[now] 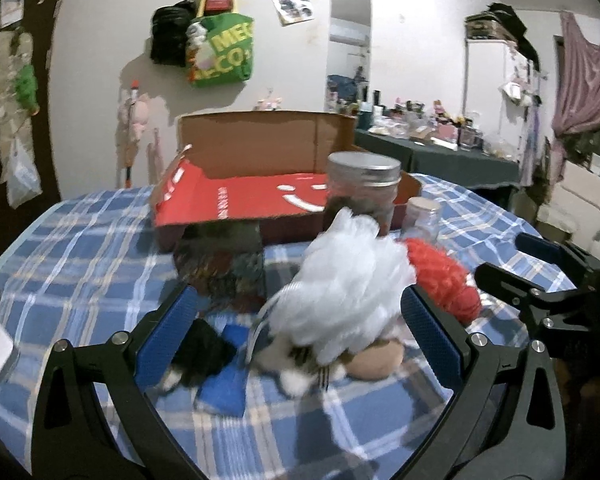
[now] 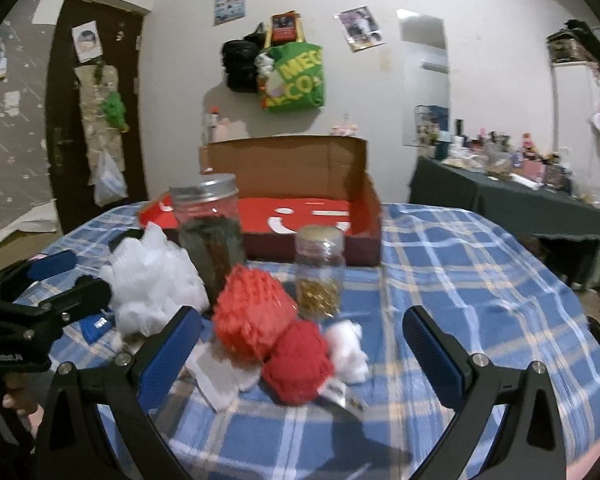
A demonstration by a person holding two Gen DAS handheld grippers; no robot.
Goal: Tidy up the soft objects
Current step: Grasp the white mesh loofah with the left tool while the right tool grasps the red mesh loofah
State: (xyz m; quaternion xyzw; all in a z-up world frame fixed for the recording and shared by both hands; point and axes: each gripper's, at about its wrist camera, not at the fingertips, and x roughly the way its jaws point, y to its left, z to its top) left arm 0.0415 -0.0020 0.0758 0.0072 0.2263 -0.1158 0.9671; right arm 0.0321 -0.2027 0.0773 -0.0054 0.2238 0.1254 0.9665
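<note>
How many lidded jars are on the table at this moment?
2. The big jar with dark contents stands in front of the cardboard box; the small jar with gold contents stands right of it, behind the red puff. The box may hide more.

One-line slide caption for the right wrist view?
Open right gripper faces a red knitted ball and red mesh puff on the plaid tablecloth, jars and cardboard box behind.

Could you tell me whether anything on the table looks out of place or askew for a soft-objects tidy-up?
Two hard glass jars stand among the soft things: a large jar with a metal lid and a small jar with gold contents. Both are upright. The cardboard box behind them looks sound, nothing spilled.
</note>
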